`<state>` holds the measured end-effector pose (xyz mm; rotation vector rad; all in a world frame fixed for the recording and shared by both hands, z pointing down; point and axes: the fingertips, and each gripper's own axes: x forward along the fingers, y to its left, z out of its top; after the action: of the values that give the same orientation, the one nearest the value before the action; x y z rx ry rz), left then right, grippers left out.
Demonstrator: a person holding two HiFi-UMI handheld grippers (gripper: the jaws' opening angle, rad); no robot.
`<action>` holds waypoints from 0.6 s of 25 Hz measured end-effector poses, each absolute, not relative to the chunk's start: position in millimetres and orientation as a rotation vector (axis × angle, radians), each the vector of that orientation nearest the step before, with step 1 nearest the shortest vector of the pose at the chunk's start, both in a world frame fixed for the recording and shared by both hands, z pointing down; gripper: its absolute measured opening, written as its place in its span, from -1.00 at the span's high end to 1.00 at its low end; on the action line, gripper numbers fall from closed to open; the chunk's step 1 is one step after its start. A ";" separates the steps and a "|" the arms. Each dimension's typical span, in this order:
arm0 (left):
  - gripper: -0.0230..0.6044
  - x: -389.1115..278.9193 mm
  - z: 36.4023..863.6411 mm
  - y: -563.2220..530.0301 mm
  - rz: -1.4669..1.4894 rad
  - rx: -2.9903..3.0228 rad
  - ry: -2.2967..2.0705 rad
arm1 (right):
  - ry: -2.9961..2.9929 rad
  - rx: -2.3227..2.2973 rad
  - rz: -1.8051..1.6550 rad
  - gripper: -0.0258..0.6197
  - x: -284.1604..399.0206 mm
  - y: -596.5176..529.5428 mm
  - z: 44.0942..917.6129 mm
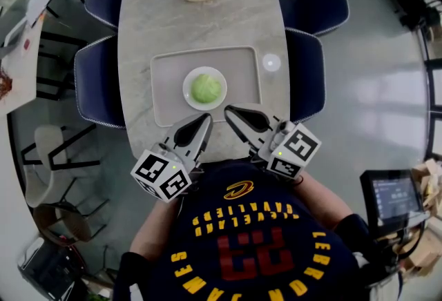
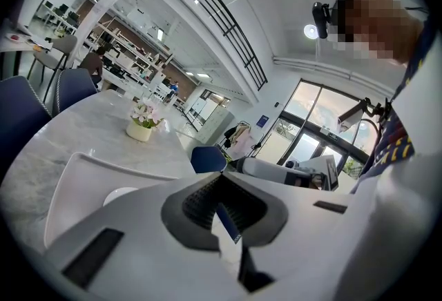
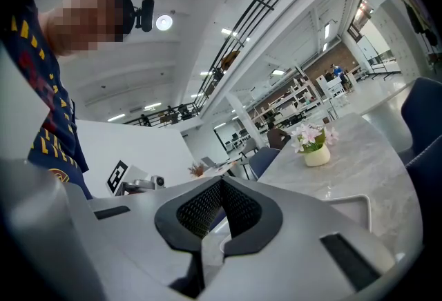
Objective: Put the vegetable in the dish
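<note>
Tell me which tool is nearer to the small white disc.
Right. The right tool is at the near edge of the tray, on the side of the disc; the left tool sits beside it, farther away.

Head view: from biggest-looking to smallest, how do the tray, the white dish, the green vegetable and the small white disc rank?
1. tray
2. white dish
3. green vegetable
4. small white disc
All lie on one tabletop, so nearness hardly skews this.

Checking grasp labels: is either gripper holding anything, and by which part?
Nothing is held. The left gripper and right gripper are shut and empty. The cabbage lies on the dish, apart from both.
</note>
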<state>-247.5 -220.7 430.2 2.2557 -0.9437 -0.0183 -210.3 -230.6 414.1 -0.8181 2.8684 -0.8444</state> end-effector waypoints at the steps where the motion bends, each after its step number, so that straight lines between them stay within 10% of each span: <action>1: 0.93 -247.3 430.3 -220.6 -0.019 2.255 -0.944 | 2.869 -0.818 -0.844 0.90 -210.2 -230.5 414.0; 15: 0.93 -247.2 431.7 -220.8 -0.017 2.252 -0.945 | 2.885 -0.823 -0.839 0.90 -211.7 -229.0 415.7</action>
<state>-247.2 -220.8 431.7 2.2525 -0.9448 -0.0167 -211.7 -229.0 415.7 -0.8234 2.8846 -0.8389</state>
